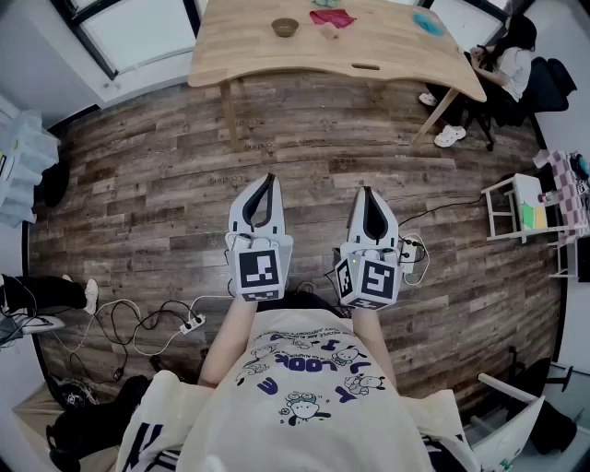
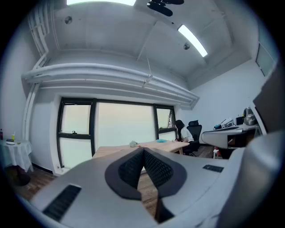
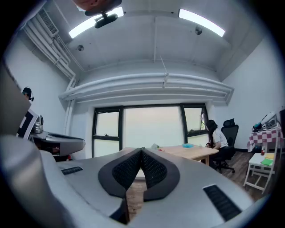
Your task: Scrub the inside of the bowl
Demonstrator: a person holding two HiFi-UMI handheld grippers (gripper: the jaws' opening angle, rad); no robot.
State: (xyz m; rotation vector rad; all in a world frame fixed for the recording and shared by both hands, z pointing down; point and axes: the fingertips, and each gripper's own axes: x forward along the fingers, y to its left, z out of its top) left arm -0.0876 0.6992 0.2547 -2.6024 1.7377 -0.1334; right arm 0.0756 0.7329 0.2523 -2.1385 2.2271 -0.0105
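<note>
A small brown bowl (image 1: pixel 285 27) sits on a light wooden table (image 1: pixel 387 51) far ahead of me, with a red cloth (image 1: pixel 333 17) beside it on the right. My left gripper (image 1: pixel 269 178) and right gripper (image 1: pixel 367 192) are held level side by side over the wooden floor, well short of the table. Both are shut with nothing between the jaws. In the left gripper view the table (image 2: pixel 116 150) shows beyond the closed tips of the left gripper (image 2: pixel 143 149). The right gripper view shows the table (image 3: pixel 196 151) past the closed tips of the right gripper (image 3: pixel 142 150).
A turquoise item (image 1: pixel 428 23) lies at the table's right end. A seated person (image 1: pixel 513 57) is at the far right. A white rack (image 1: pixel 522 208) stands at right. Cables and a power strip (image 1: pixel 192 323) trail on the floor at left.
</note>
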